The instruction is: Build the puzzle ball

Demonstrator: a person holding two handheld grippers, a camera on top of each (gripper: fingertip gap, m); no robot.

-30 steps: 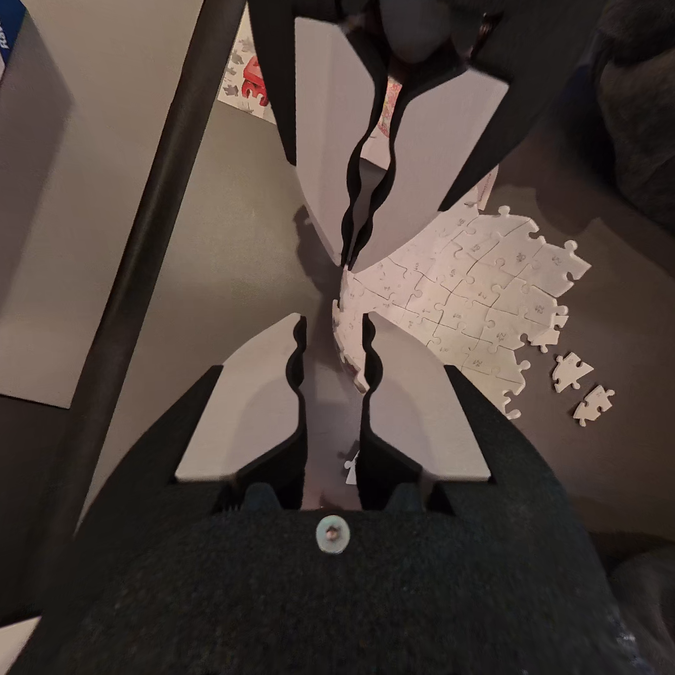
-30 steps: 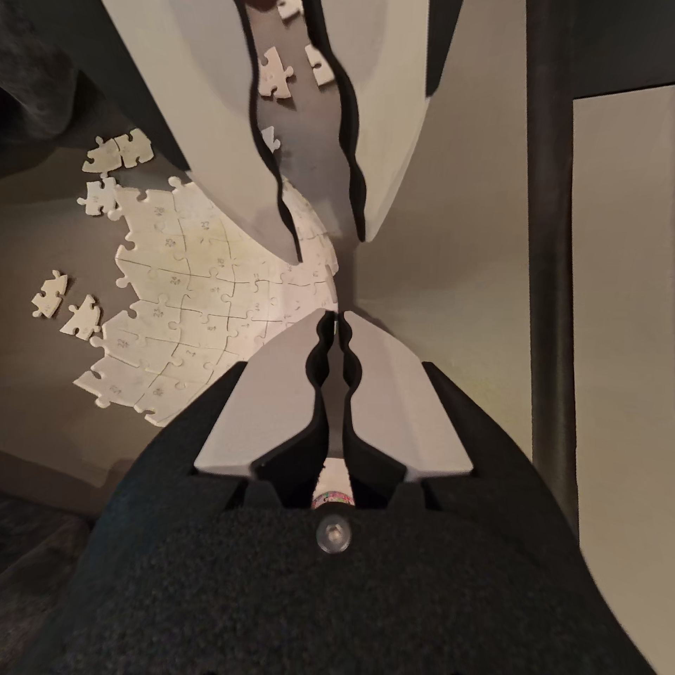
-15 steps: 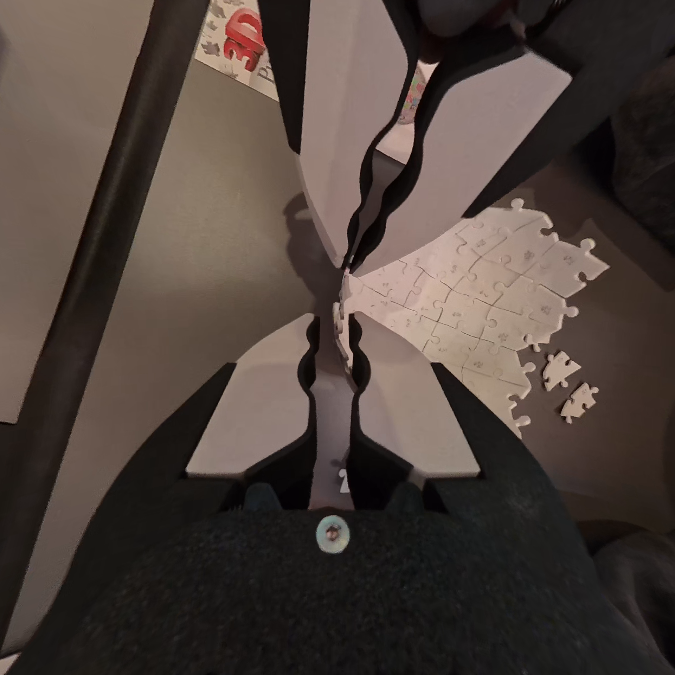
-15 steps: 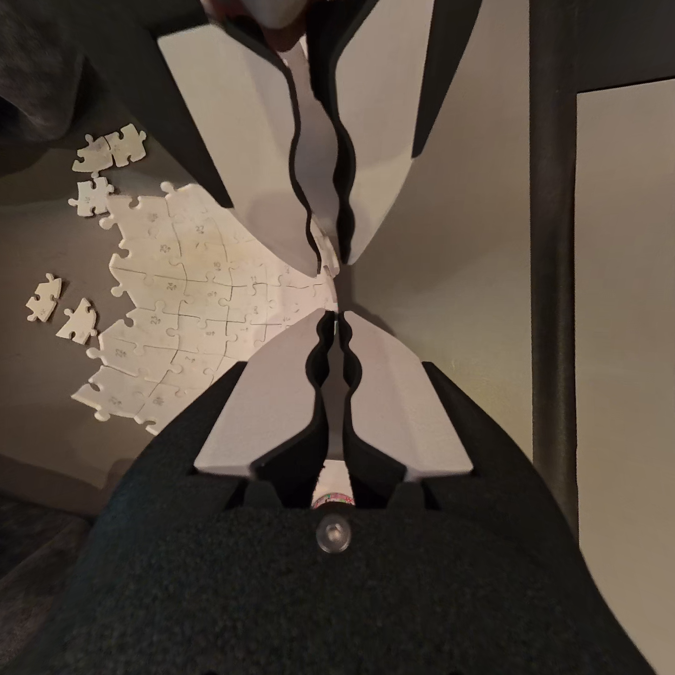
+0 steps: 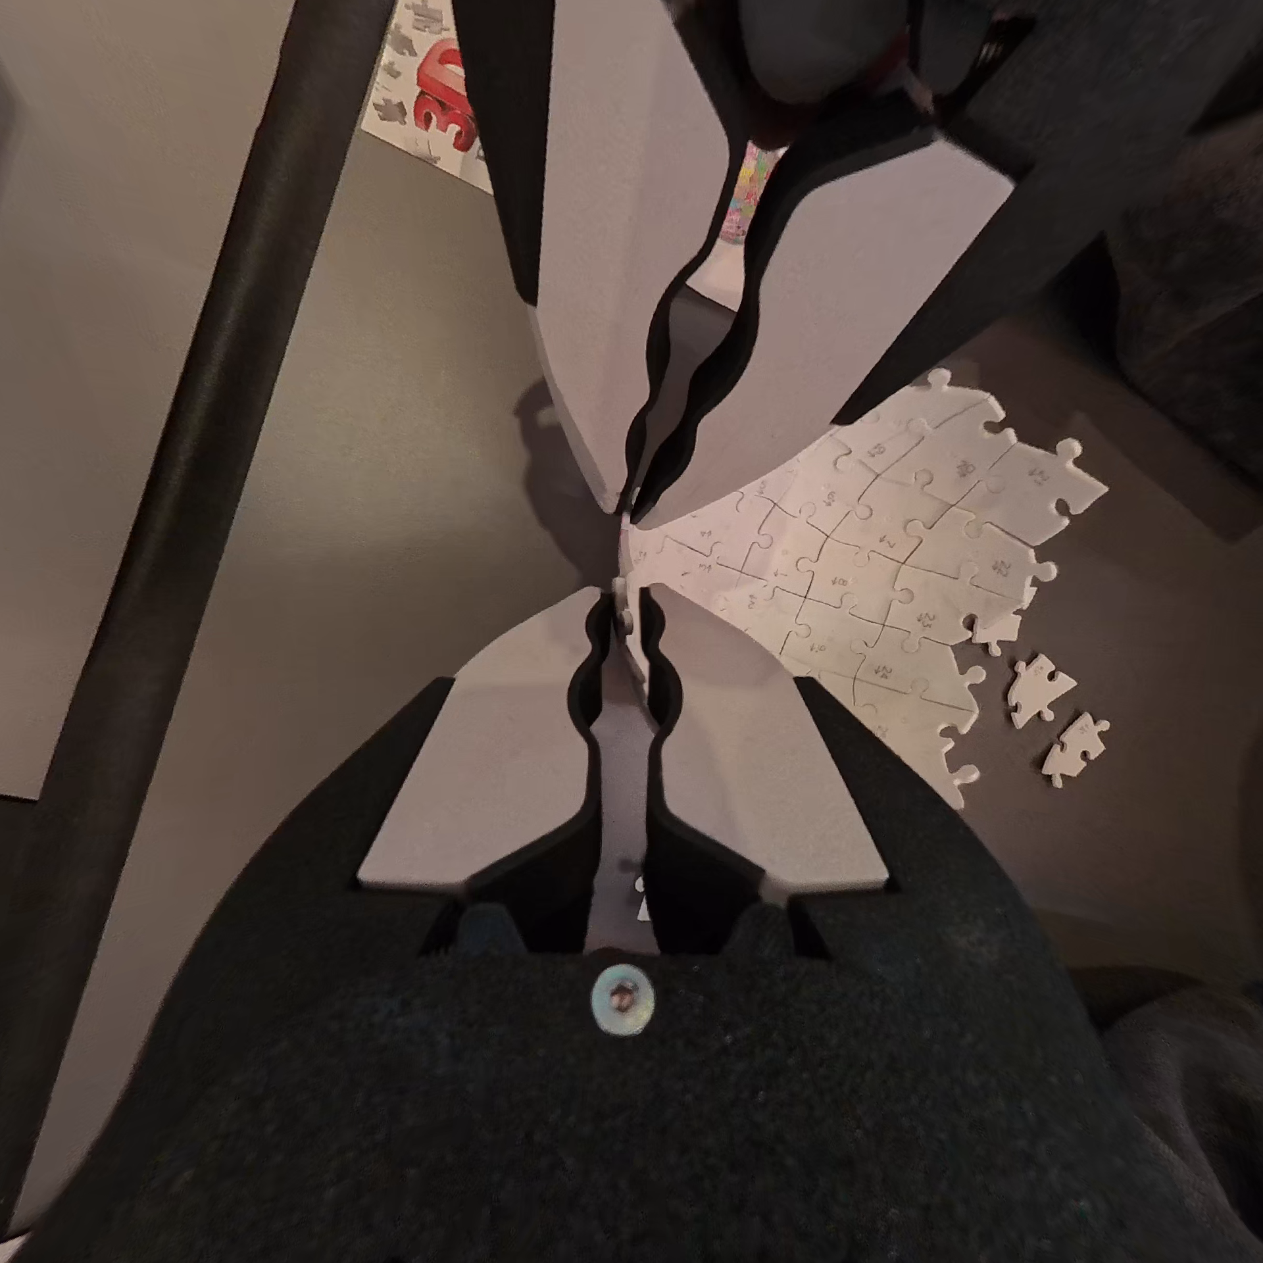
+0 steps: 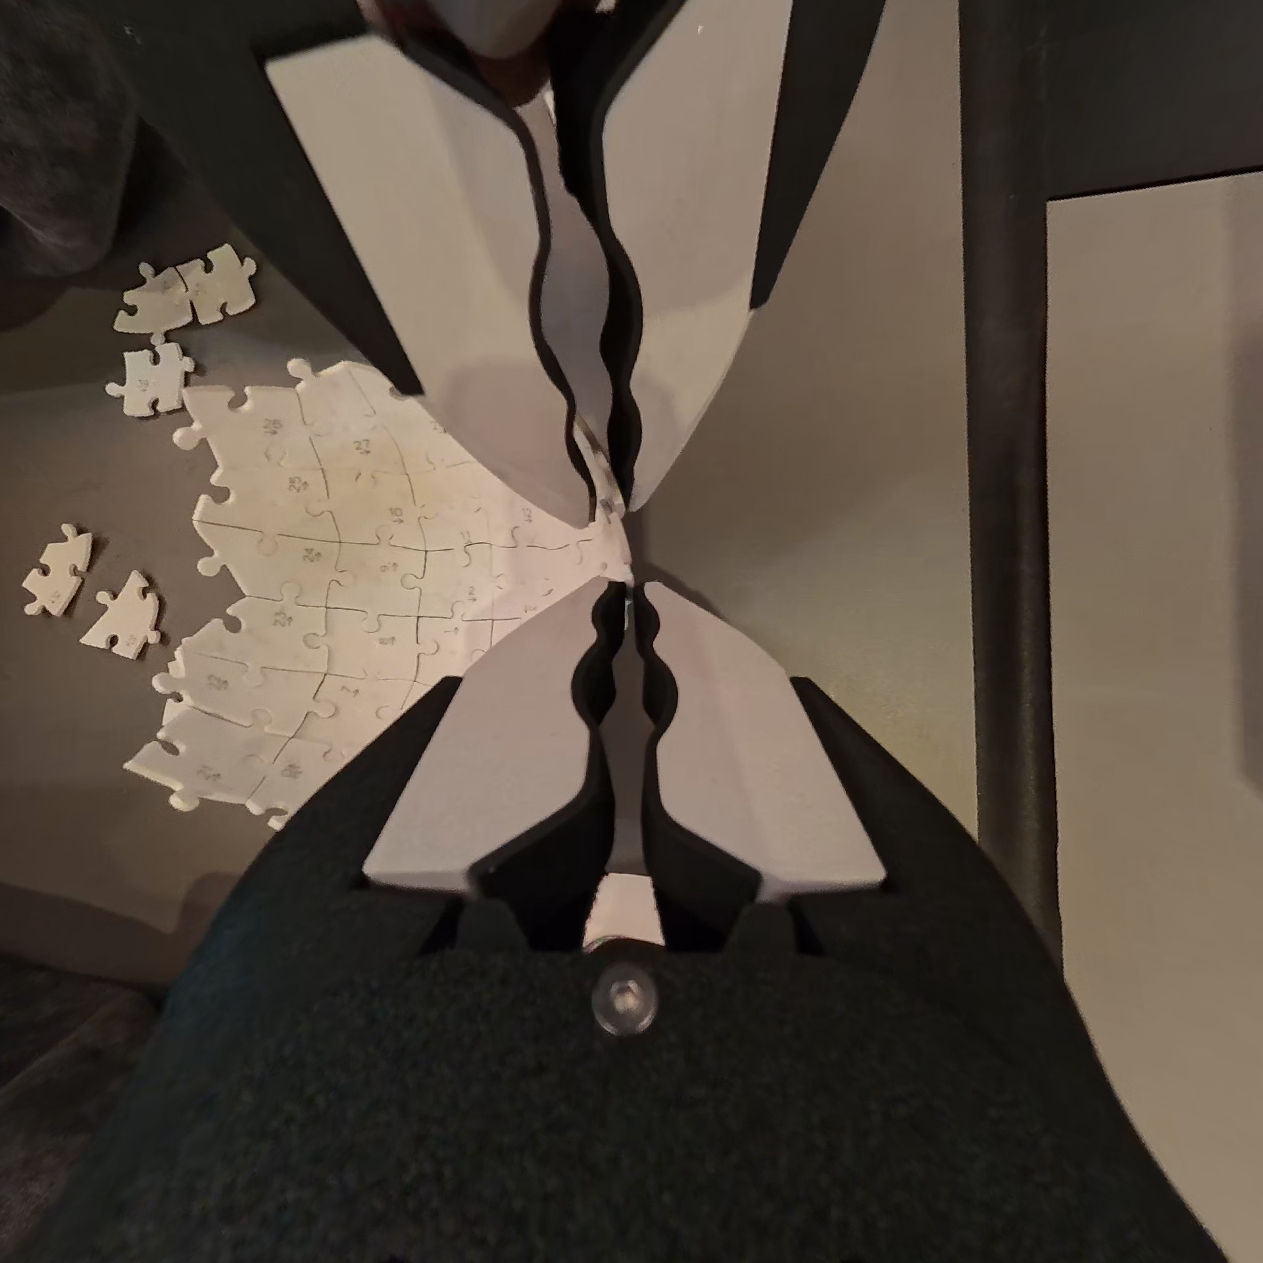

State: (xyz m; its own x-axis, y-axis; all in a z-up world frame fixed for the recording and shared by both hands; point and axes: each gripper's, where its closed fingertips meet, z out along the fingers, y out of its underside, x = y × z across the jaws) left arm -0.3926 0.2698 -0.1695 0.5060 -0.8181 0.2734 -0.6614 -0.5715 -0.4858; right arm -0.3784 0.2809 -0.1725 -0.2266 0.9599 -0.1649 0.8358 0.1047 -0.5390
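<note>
While edge-gripped, puzzle sheet [image 5: 881, 581] apparently fans rightward

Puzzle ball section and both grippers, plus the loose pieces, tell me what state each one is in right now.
left gripper: shut on the puzzle section's edge
right gripper: shut on the same edge
puzzle section: partly built, curved, white backs facing the cameras
loose pieces: unattached, lying on the table

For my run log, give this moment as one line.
left gripper: shut on piece | right gripper: shut on puzzle edge | loose pieces beside
</note>
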